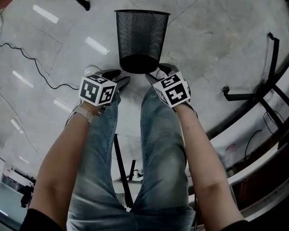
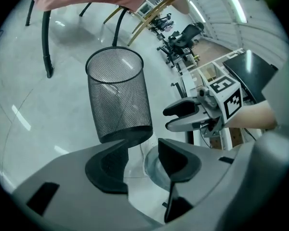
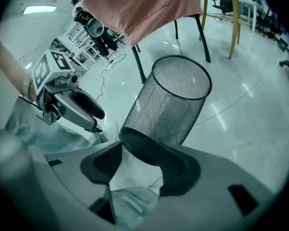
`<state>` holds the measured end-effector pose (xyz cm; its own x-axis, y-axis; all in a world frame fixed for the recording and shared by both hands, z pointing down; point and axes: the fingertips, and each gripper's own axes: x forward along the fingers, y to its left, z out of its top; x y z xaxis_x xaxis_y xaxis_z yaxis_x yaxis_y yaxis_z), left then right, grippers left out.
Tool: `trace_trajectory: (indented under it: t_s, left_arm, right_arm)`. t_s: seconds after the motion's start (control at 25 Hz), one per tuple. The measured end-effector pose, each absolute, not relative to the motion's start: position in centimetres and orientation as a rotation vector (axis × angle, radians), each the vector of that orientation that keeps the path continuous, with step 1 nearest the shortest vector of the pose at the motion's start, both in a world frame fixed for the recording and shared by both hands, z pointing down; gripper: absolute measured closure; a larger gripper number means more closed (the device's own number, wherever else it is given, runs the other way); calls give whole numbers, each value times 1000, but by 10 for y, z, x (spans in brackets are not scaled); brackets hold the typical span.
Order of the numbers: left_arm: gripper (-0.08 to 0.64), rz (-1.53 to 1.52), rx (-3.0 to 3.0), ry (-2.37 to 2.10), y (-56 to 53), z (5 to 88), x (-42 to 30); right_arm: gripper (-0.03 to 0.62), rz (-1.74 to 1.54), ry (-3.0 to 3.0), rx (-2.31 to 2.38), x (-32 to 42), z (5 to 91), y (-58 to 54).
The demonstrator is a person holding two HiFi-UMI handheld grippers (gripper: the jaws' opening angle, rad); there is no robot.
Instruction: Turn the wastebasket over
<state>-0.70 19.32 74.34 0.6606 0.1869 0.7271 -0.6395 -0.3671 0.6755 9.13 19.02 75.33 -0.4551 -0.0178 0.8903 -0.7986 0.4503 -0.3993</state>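
Observation:
A black wire-mesh wastebasket (image 1: pixel 142 35) stands upright on the pale glossy floor, open end up, just ahead of the person's feet. My left gripper (image 1: pixel 119 79) is low at the left of its base, my right gripper (image 1: pixel 158 73) low at the right. Both are open and hold nothing. In the left gripper view the wastebasket (image 2: pixel 118 97) rises just beyond the left gripper (image 2: pixel 139 159), and the right gripper (image 2: pixel 180 115) hangs past it. In the right gripper view the wastebasket (image 3: pixel 176 100) leans in frame with its dark base right above the right gripper (image 3: pixel 139 166); the left gripper (image 3: pixel 84 110) shows at left.
The person's jeans-clad legs (image 1: pixel 159 148) and shoes are directly under the grippers. A black-legged chair with pink cloth (image 3: pixel 144 8) stands behind the basket. A cable (image 1: pixel 19 57) runs over the floor at left. A black table base (image 1: pixel 260 88) lies at right.

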Motion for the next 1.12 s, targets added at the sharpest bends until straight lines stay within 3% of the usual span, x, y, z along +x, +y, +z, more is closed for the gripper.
trace_trajectory:
  t_s: [0.68, 1.12]
  left_arm:
    - [370, 580, 1629, -664, 143, 691, -18]
    - [375, 411, 1533, -810, 142, 714, -44]
  right_arm:
    - [340, 568, -1928, 502, 121, 711, 9]
    - [324, 641, -1794, 120, 106, 783, -6]
